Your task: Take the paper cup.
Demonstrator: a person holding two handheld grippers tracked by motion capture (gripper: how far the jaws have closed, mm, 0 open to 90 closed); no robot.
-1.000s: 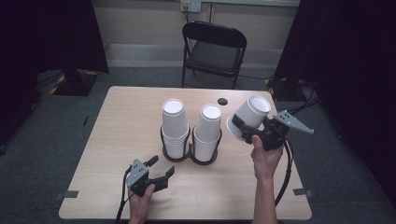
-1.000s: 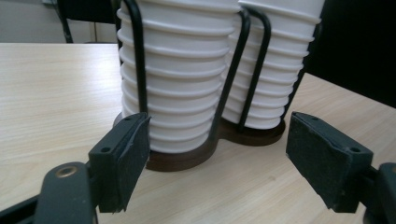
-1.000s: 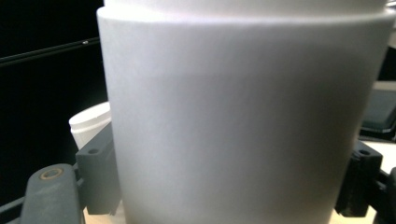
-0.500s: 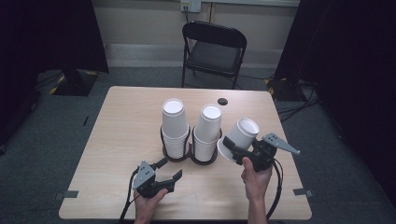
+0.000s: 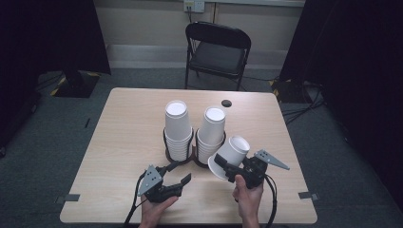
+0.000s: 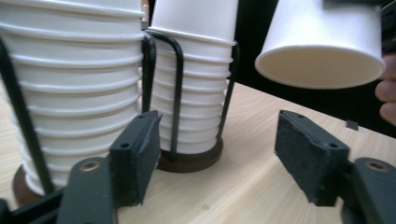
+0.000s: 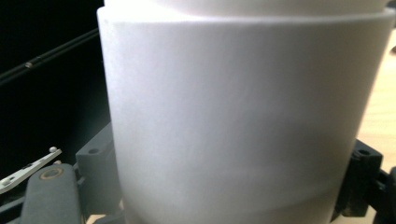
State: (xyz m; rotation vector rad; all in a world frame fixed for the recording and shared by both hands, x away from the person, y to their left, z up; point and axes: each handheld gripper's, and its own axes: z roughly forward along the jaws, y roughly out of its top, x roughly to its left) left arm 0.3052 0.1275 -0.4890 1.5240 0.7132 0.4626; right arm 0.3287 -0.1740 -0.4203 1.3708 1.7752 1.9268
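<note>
**A:** Looking at the high view, the right gripper sits lower right of centre, fingers clamped on a single white paper cup. The cup is tipped over — base up toward the stacks, open mouth down and to the left — held above the desk, just beside the right-hand stack.

**B:** Yep, and in the right gripper view that cup is jammed right up against the lens, with dark gripper parts hugging it at the lower left and lower right edges. What about the other one?

**A:** The left gripper is at bottom centre-left of the high view, low over the desk, pointing up-frame at the holder. Its fingers have just been closing a bit, but they're apart with nothing between them — bare wood in the gap.

**B:** So nothing gripped there. In the left gripper view the held cup hangs in the upper right, mouth facing down, clear of the desk.

**A:** Right. And the two stacks of upside-down cups stand mid-frame in a black wire holder — left stack, right stack — side by side. In the left gripper view the left stack takes up the left side and the right stack sits centre, each on a round dark base.

**B:** Also a small black disc near the far desk edge, and a folding chair behind it at top centre.
</note>
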